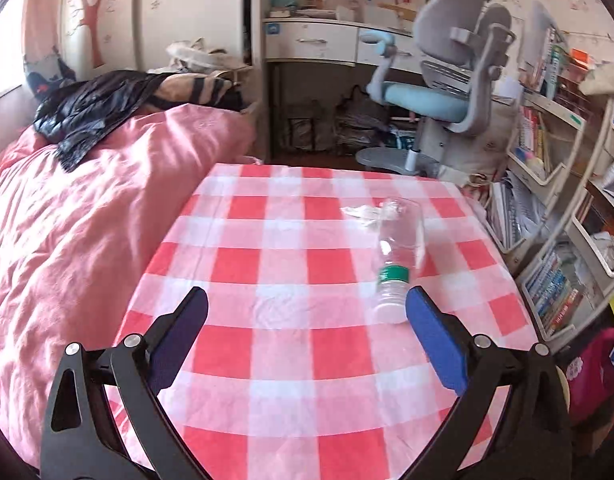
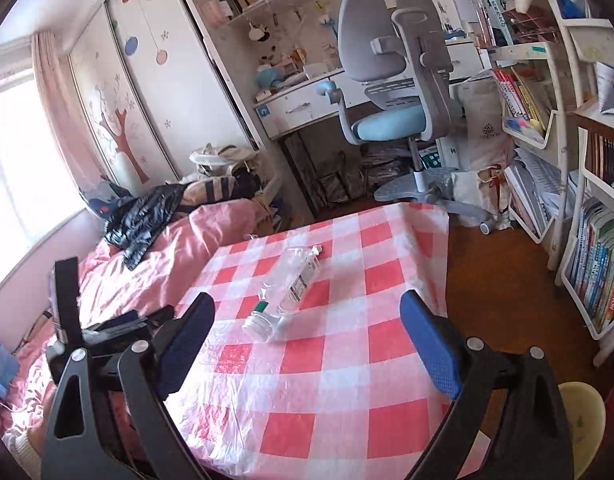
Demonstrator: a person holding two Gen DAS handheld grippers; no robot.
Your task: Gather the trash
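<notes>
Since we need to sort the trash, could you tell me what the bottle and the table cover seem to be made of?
The bottle looks like thin clear plastic: the checks show through it, with a white cap and green band. The table cover seems to be glossy plastic sheeting, judging by its shiny wrinkles; coated cloth is possible.

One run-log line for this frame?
left gripper: open, empty | right gripper: open, empty | plastic bottle: lying on checked tablecloth | crumpled wrapper: beside bottle
</notes>
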